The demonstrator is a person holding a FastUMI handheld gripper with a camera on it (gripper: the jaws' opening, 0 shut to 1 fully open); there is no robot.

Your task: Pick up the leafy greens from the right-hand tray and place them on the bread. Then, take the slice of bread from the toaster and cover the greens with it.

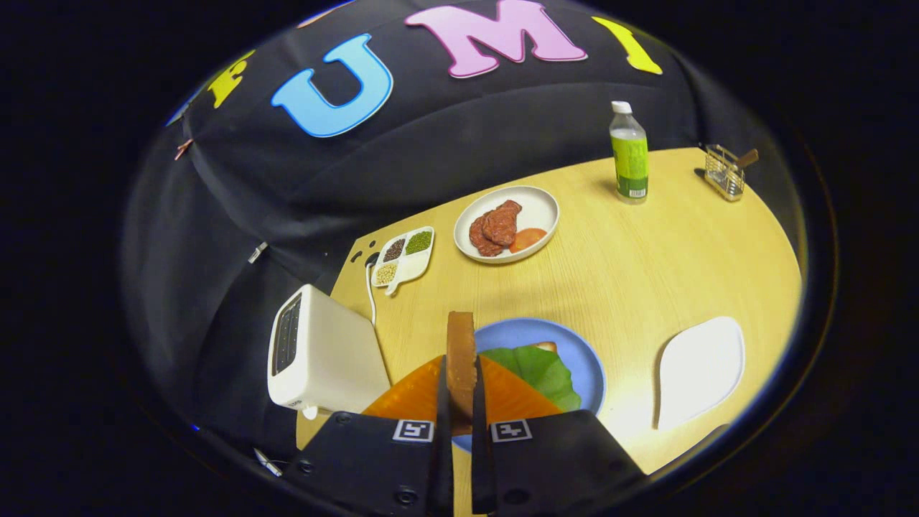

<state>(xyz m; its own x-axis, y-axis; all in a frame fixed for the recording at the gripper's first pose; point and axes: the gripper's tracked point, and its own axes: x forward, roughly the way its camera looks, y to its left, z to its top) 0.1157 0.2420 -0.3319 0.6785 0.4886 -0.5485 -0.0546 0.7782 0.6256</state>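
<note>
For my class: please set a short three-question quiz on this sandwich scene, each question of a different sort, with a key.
1. True or false: the gripper is shut on a bread slice held on edge.
2. Where do the greens lie? A) on the white tray B) on the blue plate C) in the toaster
3. Fill in: the bottle stands on the table beside a wire ____.

Key: 1 true; 2 B; 3 basket.
</note>
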